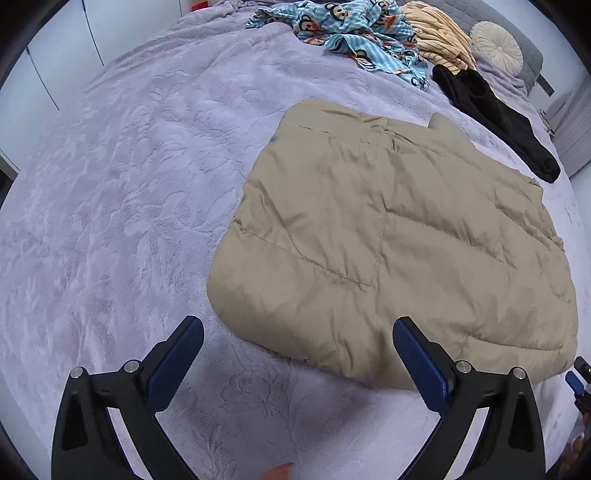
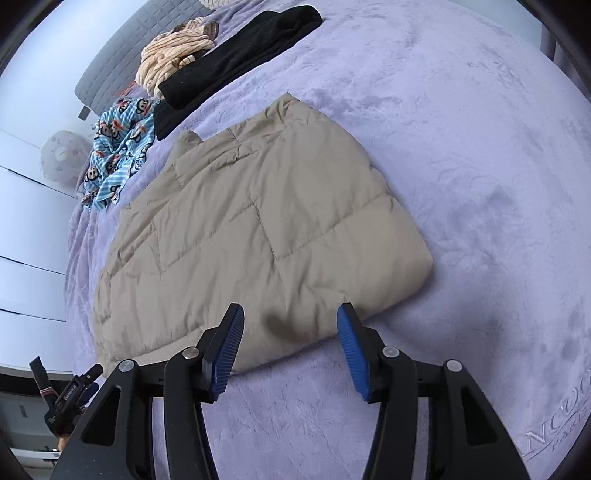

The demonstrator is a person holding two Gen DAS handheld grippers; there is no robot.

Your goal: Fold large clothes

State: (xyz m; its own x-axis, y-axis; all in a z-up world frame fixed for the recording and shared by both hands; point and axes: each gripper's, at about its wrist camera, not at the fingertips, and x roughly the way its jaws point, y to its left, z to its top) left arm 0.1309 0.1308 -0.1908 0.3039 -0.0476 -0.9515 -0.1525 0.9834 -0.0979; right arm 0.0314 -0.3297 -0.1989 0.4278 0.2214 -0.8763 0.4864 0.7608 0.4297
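A tan quilted puffer jacket (image 1: 399,240) lies folded flat on the lilac bedspread (image 1: 129,203). It also shows in the right wrist view (image 2: 258,240). My left gripper (image 1: 299,325) is open and empty, just in front of the jacket's near edge, its right finger over that edge. My right gripper (image 2: 290,314) is open and empty, its tips over the jacket's near edge. The right gripper's tip shows at the left wrist view's right edge (image 1: 578,376). The left gripper shows at the lower left of the right wrist view (image 2: 70,391).
At the bed's far end lie a blue monkey-print garment (image 1: 354,33), a cream striped garment (image 1: 439,33) and a black garment (image 1: 498,118). A round cushion (image 1: 496,44) rests by the grey headboard (image 2: 118,62). White cupboards (image 2: 26,240) stand beside the bed.
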